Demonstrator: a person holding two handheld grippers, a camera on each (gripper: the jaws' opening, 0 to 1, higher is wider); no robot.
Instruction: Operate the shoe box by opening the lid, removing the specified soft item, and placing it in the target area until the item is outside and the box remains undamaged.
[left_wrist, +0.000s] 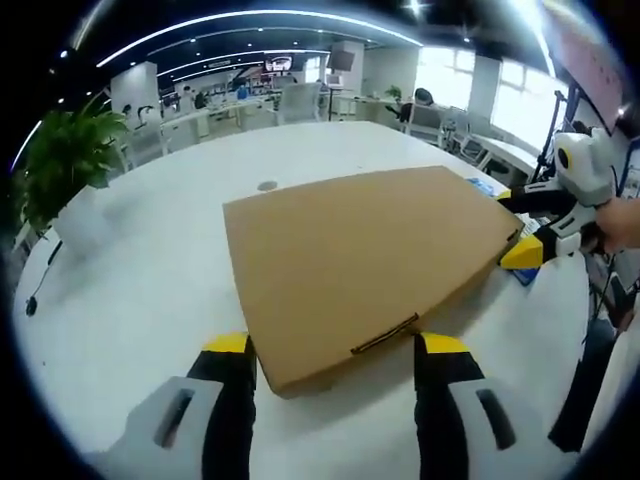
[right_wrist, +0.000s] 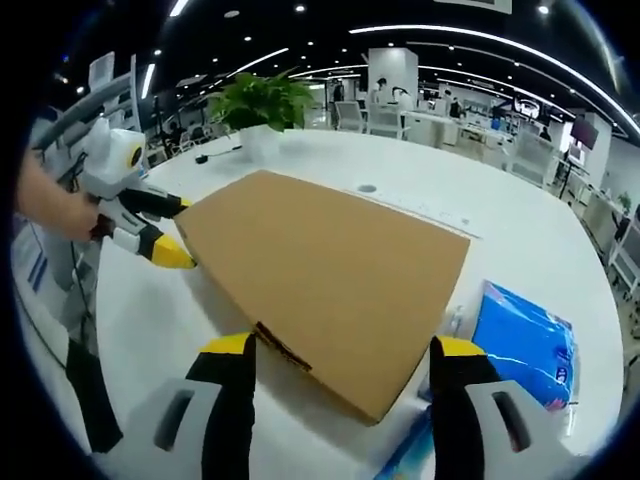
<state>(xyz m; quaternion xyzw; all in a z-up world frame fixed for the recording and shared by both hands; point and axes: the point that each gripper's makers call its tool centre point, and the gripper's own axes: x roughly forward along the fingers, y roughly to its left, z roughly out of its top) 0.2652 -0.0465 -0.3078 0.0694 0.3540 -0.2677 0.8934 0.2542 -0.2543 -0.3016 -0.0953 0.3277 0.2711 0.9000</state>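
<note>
A flat brown cardboard shoe box (left_wrist: 370, 255) lies on the white table (left_wrist: 150, 290) with its lid down. My left gripper (left_wrist: 335, 345) is open, its yellow-tipped jaws standing either side of the box's near corner, where a tab slot shows. At the far right edge a hand holds my right gripper (left_wrist: 513, 225), open astride that edge. In the right gripper view the box (right_wrist: 320, 265) runs away from my right gripper (right_wrist: 345, 347), whose jaws straddle its near edge. The left gripper (right_wrist: 180, 230) sits at the far left corner. The soft item is hidden.
A blue plastic packet (right_wrist: 525, 345) lies on the table right of the box. A potted plant (left_wrist: 65, 155) stands at the table's left end, with a black cable (left_wrist: 35, 290) beside it. A round grommet (left_wrist: 266, 186) sits behind the box. Office desks and chairs lie beyond.
</note>
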